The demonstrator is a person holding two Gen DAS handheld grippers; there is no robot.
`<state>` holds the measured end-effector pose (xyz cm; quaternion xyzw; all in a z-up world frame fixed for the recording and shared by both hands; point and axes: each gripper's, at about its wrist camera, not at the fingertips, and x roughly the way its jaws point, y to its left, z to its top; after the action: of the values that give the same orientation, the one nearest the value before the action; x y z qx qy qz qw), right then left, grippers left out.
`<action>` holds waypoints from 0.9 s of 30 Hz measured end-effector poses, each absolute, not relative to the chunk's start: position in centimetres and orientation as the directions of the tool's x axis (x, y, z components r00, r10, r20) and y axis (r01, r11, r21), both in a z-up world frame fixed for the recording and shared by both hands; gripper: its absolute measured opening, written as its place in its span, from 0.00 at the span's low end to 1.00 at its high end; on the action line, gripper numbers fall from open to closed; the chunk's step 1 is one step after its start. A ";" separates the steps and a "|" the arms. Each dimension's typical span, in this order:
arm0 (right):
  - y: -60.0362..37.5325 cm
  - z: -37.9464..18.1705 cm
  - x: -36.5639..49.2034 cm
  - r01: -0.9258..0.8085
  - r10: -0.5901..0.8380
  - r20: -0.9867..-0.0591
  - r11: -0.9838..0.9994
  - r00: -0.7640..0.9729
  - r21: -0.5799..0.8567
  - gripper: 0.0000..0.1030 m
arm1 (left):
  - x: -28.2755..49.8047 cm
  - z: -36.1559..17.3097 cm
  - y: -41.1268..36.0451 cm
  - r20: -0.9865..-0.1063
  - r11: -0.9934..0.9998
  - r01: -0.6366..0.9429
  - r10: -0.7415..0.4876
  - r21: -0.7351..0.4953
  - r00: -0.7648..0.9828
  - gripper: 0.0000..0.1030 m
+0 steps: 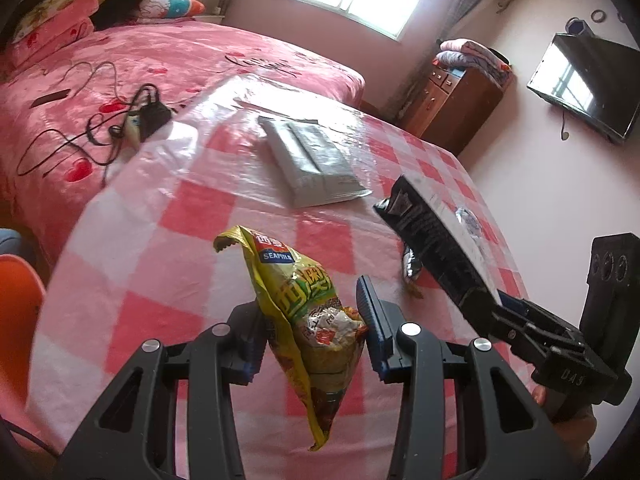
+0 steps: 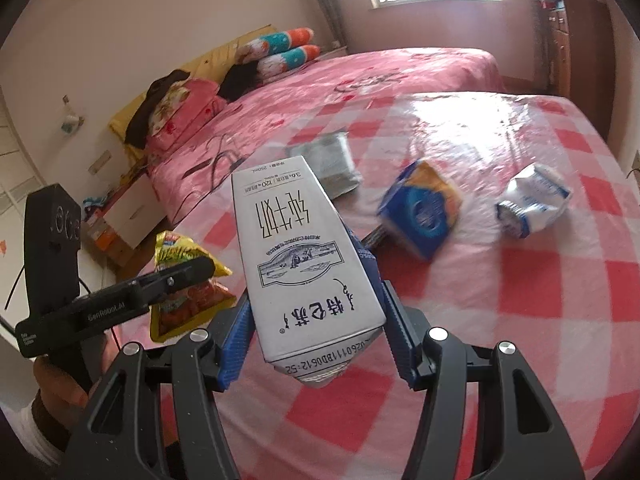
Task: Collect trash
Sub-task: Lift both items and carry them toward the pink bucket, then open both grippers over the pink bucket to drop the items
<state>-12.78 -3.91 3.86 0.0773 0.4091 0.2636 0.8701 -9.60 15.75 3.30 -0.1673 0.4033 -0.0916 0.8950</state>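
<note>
A: What reads on the snack bag [image 1: 304, 304] between my left fingers?
B: "SEAMILD", on a blue patch.
A: And my right tool's milk carton [image 2: 304, 264]?
B: "250mL", "3.6", "120", and an end code, partly legible: "…260111BD0612:52".
A: My left gripper [image 2: 188, 276]?
B: "SenRobot.AI" along its side.

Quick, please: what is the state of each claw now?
Left claw: closed on the yellow snack bag.
Right claw: closed on the milk carton.
</note>
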 end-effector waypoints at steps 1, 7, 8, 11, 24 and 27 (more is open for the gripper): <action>-3.3 3.8 -13.1 -0.405 0.527 -0.675 0.845 0.516 0.349 0.58 | -9.8 3.3 16.0 -0.691 0.927 0.026 -0.297 -0.374 0.659 0.42; 0.0 3.9 -14.2 -0.462 0.558 -0.689 0.815 0.462 0.350 0.58 | -11.4 3.6 18.6 -0.685 0.924 -0.009 -0.276 -0.382 0.674 0.42; 0.6 3.9 -14.3 -0.473 0.565 -0.690 0.808 0.453 0.351 0.58 | -11.7 3.6 19.1 -0.683 0.922 -0.018 -0.272 -0.386 0.678 0.42; 2.4 4.2 -14.6 -0.502 0.583 -0.692 0.788 0.426 0.355 0.58 | -12.6 3.7 20.6 -0.678 0.921 -0.041 -0.254 -0.387 0.689 0.42; 12.3 4.8 -15.5 -0.651 0.620 -0.732 0.684 0.283 0.328 0.58 | -17.6 3.8 29.6 -0.666 0.888 -0.218 -0.123 -0.405 0.736 0.42; 15.0 4.6 -15.6 -0.691 0.623 -0.743 0.650 0.246 0.316 0.58 | -18.7 3.5 32.3 -0.671 0.870 -0.278 -0.080 -0.408 0.737 0.42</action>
<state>-15.63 15.04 4.60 -0.0378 0.4510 0.4166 0.7884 -18.68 32.30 3.48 -0.2493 0.3586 0.0550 0.8979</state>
